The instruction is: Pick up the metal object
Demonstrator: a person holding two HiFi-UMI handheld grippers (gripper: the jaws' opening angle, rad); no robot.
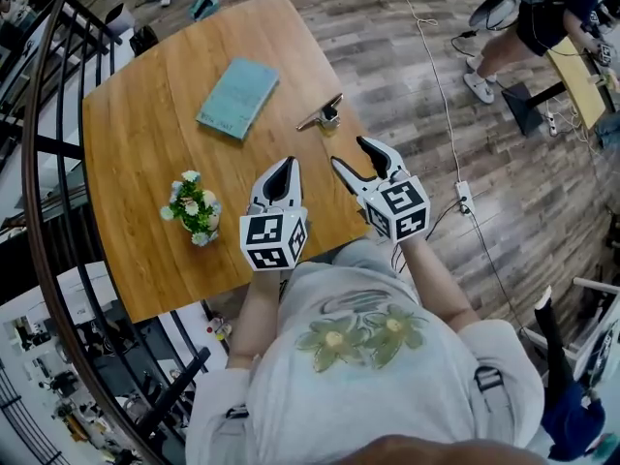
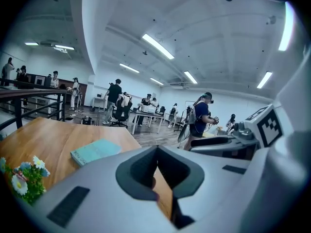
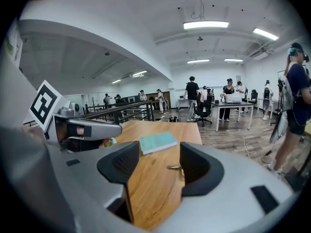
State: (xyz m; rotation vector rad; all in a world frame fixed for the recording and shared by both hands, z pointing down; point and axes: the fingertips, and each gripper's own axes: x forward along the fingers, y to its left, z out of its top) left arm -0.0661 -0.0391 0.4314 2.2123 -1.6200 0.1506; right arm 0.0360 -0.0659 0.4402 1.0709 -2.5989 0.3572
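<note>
I have both tongs out over the near edge of the wooden table (image 1: 145,124), side by side and pointing away from me. My left tongs (image 1: 288,163) are closed: in the left gripper view their tips meet with nothing between them (image 2: 156,148). My right tongs (image 1: 349,151) stand open and empty, the two pads well apart in the right gripper view (image 3: 155,166).

The metal object (image 1: 325,114) lies on the table ahead of the right tongs, near the table's right edge, apart from both tongs. In the right gripper view it shows through the gap between the open pads (image 3: 176,168), close to the right-hand pad in the picture but farther out on the tabletop, and nothing touches it.

A teal book (image 1: 238,96) lies flat beyond the left tongs, to the left of the metal object and clear of it. A small bunch of flowers (image 1: 193,207) sits on the table left of the left tongs. A dark railing (image 1: 48,163) runs along the table's left side.
</note>
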